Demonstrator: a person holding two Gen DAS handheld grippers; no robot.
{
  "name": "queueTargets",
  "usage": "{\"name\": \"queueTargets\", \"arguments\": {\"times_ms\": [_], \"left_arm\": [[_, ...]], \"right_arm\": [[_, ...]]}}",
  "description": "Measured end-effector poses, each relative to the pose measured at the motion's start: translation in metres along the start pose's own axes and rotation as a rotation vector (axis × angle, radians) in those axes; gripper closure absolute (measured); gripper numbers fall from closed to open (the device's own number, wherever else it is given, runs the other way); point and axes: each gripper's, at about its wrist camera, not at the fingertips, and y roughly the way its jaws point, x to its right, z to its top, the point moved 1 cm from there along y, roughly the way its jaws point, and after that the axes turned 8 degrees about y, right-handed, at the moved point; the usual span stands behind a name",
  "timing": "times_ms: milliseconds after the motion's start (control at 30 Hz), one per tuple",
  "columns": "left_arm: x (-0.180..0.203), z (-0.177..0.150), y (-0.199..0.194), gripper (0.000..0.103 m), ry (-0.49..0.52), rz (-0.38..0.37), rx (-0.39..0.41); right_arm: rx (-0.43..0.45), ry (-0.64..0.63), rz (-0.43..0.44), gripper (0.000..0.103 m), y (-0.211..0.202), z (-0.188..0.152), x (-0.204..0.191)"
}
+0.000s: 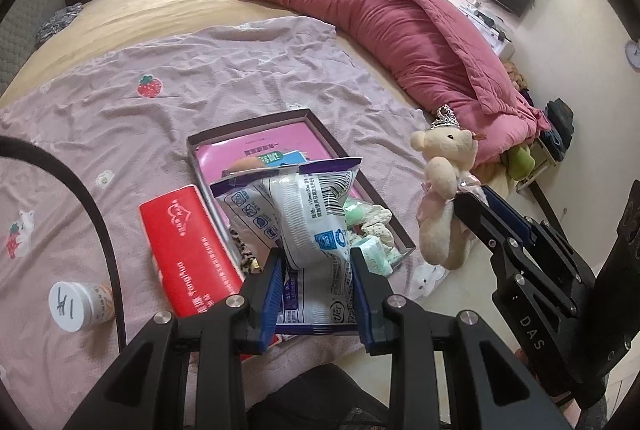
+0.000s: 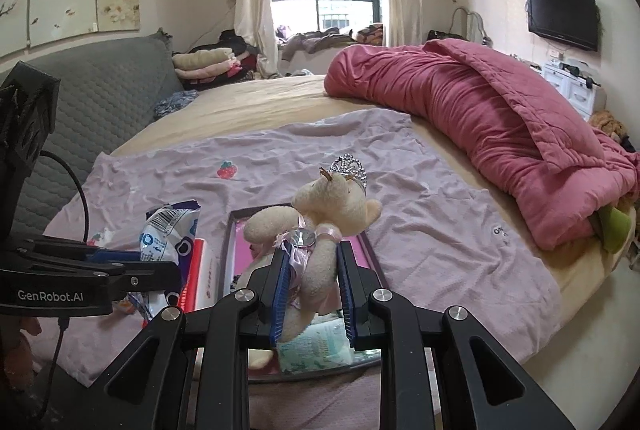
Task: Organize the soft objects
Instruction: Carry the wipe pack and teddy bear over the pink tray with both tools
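My left gripper (image 1: 316,262) is shut on a white and purple plastic pack (image 1: 298,213) and holds it above the near end of a shallow open box (image 1: 320,133). The box lies on a pink sheet and holds a pink packet, green packs and small fabric items. My right gripper (image 2: 312,258) is shut on a cream teddy bear (image 2: 320,213) with a silver crown and holds it over the box (image 2: 370,250). The bear (image 1: 444,185) and the right gripper (image 1: 472,201) also show in the left wrist view, to the right of the box.
A red tissue pack (image 1: 188,250) lies left of the box, with a white-lidded jar (image 1: 72,306) beyond it. A rolled pink quilt (image 2: 480,109) lies along the bed's right side. The bed edge and floor are at right. A black cable (image 1: 100,230) hangs at left.
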Motion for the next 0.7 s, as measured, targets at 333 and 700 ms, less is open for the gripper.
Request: {"name": "queueTargets", "arguments": {"times_ms": [333,700], "left_arm": [[0.005,0.006,0.033,0.071,0.019,-0.003,-0.061],[0.005,0.006,0.092,0.071,0.033,0.002,-0.17]], "right_arm": [[-0.028,0.043,-0.035,0.08,0.01,-0.002,0.027],[-0.102,0.053,-0.021,0.08,0.036,-0.013,0.035]]}}
